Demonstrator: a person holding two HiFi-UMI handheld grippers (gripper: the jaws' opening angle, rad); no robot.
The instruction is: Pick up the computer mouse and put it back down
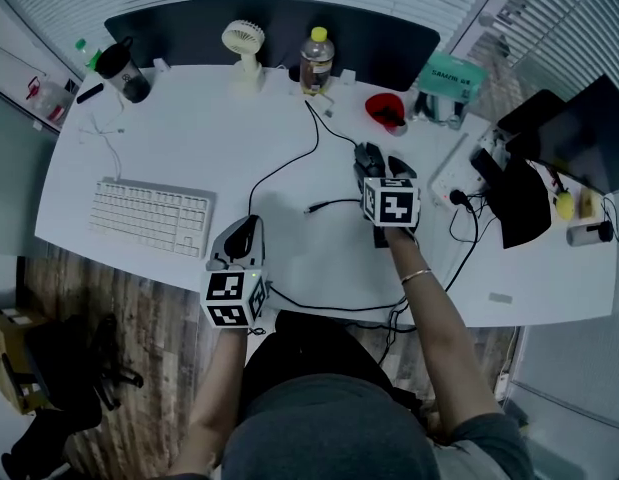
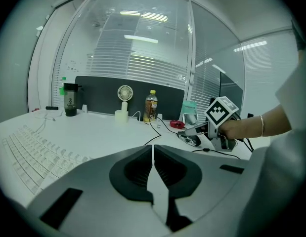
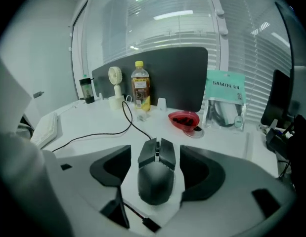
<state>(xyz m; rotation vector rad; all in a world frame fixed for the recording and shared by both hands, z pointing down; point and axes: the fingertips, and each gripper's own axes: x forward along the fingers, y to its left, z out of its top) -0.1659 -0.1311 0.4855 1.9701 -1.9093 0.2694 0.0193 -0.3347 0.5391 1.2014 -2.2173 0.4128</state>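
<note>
The black computer mouse [image 3: 156,174] lies on the white desk [image 3: 93,125], its cable [image 3: 127,115] running back toward the bottle. My right gripper [image 3: 155,152] is open and set around the mouse, one dark pad on each side with a narrow gap to each. In the head view the mouse [image 1: 368,156] shows just ahead of the right gripper [image 1: 385,168]. My left gripper [image 2: 153,152] is shut with nothing in it and hovers over the desk's near edge [image 1: 247,228]. From the left gripper view the mouse [image 2: 192,140] sits low between the right gripper's jaws.
A white keyboard [image 1: 154,216] lies at the left. Along the back stand a black cup [image 1: 124,68], a small fan [image 1: 243,43], a bottle [image 1: 316,58], a red bowl [image 1: 386,110] and a teal bag [image 1: 451,76]. A power strip [image 1: 459,173] and dark screens [image 1: 579,133] crowd the right.
</note>
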